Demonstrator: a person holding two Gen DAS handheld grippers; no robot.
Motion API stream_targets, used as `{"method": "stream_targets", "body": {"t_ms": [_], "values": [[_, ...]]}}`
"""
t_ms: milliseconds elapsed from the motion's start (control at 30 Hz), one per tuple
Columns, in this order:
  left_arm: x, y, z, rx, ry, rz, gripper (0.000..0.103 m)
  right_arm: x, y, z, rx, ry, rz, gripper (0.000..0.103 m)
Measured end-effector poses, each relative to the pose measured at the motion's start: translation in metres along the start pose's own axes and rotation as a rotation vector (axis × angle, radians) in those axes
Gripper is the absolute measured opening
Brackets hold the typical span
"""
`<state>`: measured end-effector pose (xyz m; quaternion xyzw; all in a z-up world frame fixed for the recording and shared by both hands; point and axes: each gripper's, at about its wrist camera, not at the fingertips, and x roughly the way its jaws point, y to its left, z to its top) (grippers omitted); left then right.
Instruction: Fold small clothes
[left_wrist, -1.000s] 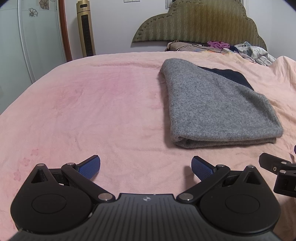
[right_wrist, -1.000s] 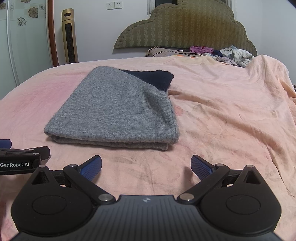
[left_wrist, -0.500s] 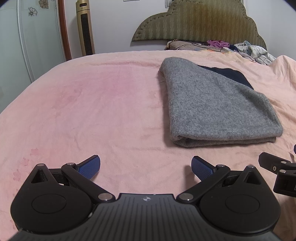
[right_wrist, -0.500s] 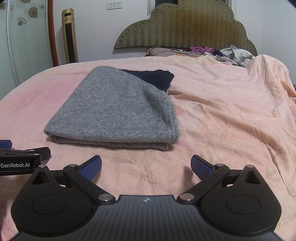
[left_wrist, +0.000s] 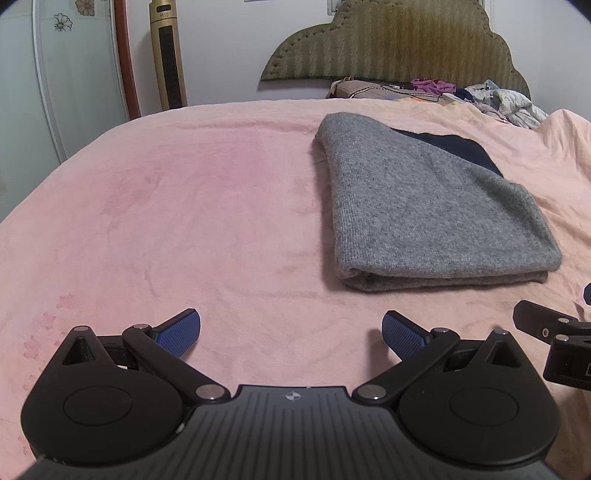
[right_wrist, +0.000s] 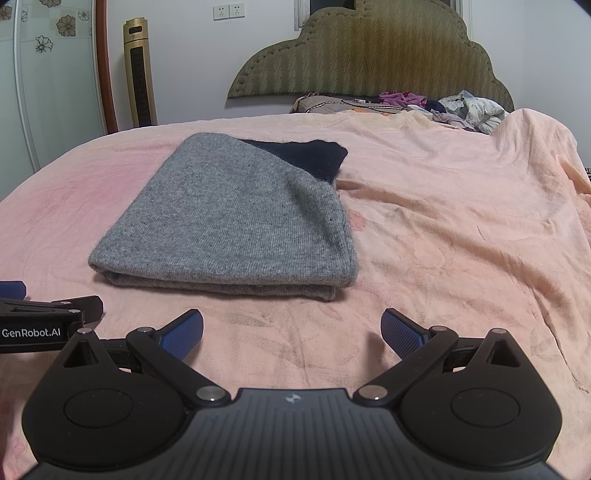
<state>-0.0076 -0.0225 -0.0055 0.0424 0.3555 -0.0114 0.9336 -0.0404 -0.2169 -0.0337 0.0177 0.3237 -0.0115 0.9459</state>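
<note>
A grey knit garment (left_wrist: 424, 206) lies folded flat on the pink bedspread (left_wrist: 166, 221), with a dark navy part (left_wrist: 458, 147) showing at its far side. It also shows in the right wrist view (right_wrist: 240, 218), with the navy part (right_wrist: 306, 155) behind. My left gripper (left_wrist: 291, 332) is open and empty, low over the bedspread, short of the garment and to its left. My right gripper (right_wrist: 291, 330) is open and empty, just short of the garment's near folded edge. Each gripper appears at the edge of the other's view.
A padded headboard (right_wrist: 369, 59) stands at the far end of the bed, with a heap of loose clothes (right_wrist: 443, 107) below it. A gold tower fan (right_wrist: 138, 74) and a glass door (left_wrist: 74, 74) stand at the far left. The bedspread is rumpled at the right (right_wrist: 480, 221).
Both grippers stay open and nearly still. The views have shifted only very slightly, and the garment has not moved.
</note>
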Motion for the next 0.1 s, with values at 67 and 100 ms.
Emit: {"method": "stream_targets", "body": {"t_ms": [67,100], "values": [[0.0003,-0.0003,0.0009,0.001,0.002,-0.012,0.103,0.0003,-0.0003,0.0006,0.001,0.001,0.003,0.103],[0.0004,0.0001,0.0018,0.004,0.004,-0.026,0.103,0.0005,-0.0007,0.0016,-0.003,-0.001,0.004,0.103]]}}
